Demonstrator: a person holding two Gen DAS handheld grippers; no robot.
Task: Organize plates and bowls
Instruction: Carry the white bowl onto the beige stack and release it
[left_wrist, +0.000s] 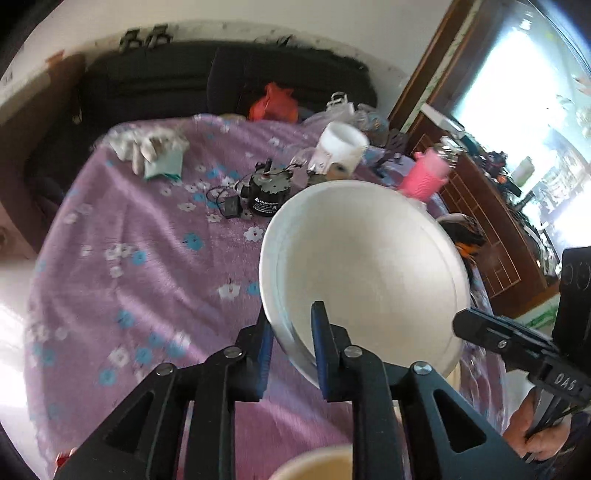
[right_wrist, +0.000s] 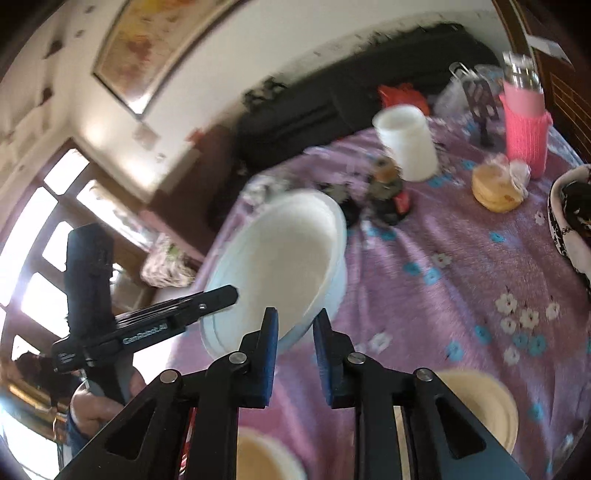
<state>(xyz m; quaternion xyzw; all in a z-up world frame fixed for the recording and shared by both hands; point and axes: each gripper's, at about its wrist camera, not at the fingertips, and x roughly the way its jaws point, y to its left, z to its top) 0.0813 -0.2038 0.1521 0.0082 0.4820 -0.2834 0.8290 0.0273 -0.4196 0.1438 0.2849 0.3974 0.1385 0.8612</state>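
Open purple cloth (left_wrist: 122, 266) lies left of the raised white bowl (left_wrist: 362, 266); beyond it a black motor (left_wrist: 264, 190), white jar (left_wrist: 340, 149) and pink bottle (left_wrist: 424, 177) crowd the worktop.

Bowl (left_wrist: 364, 273) plain white, no pattern. Cloth (left_wrist: 140, 266) purple with white and blue flowers. Gripper (left_wrist: 291, 347) black, blue pads (left_wrist: 319, 343). Cup (left_wrist: 341, 147) white. Bottle (right_wrist: 526, 136) in pink knit sleeve, metal top. Bag (left_wrist: 273, 103) red. Motor (left_wrist: 267, 190) black. Dishes (right_wrist: 476, 402) cream. Bowl at far right (right_wrist: 569, 218) white with black pattern.
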